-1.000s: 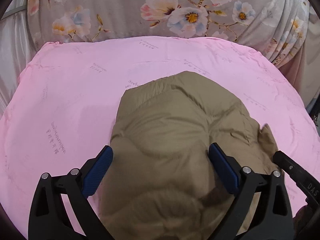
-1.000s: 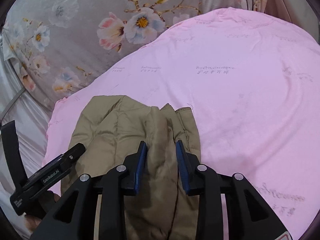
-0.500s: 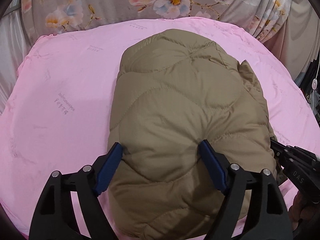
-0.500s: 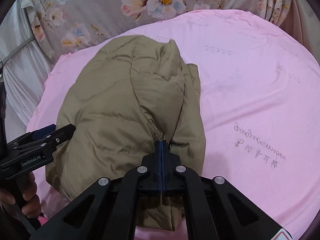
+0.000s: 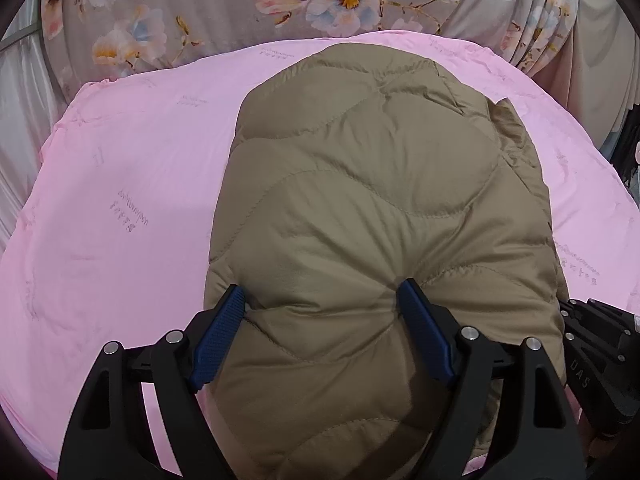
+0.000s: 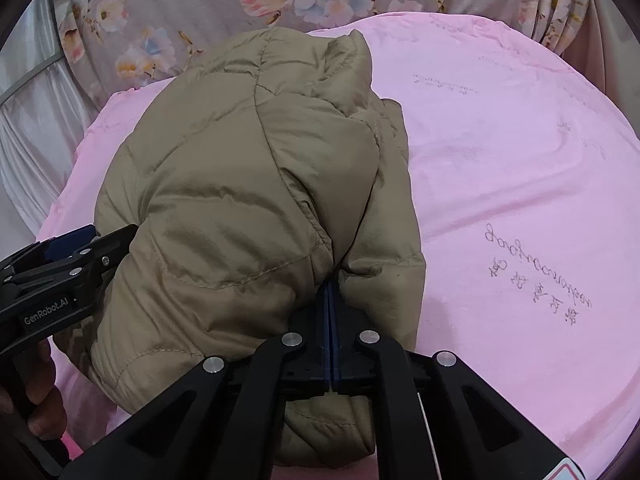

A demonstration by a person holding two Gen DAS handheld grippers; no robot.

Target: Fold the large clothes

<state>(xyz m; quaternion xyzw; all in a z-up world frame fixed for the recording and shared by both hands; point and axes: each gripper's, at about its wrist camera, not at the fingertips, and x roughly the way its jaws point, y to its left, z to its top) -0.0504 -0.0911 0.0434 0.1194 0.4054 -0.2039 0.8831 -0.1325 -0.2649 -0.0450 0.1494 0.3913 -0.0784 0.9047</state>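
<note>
Both grippers are gripping a folded khaki quilted jacket [image 5: 372, 216] lying on the pink blanket [image 5: 120, 200].

The left gripper [image 5: 320, 316] is standing wide, its blue pads [image 5: 218, 340] pressing into a thick puffed fold at the jacket's near end. The right gripper [image 6: 331, 296] is pinching a thin seam of the jacket, its jaws opening slightly yet nearly together on the fabric. The jacket is resting toward the blanket's near edge, its far end reaching toward the floral bedding [image 5: 224, 4] beyond the far edge.

Both wrist views close, angled down, sharing the khaki jacket [image 5: 360, 200]
</note>
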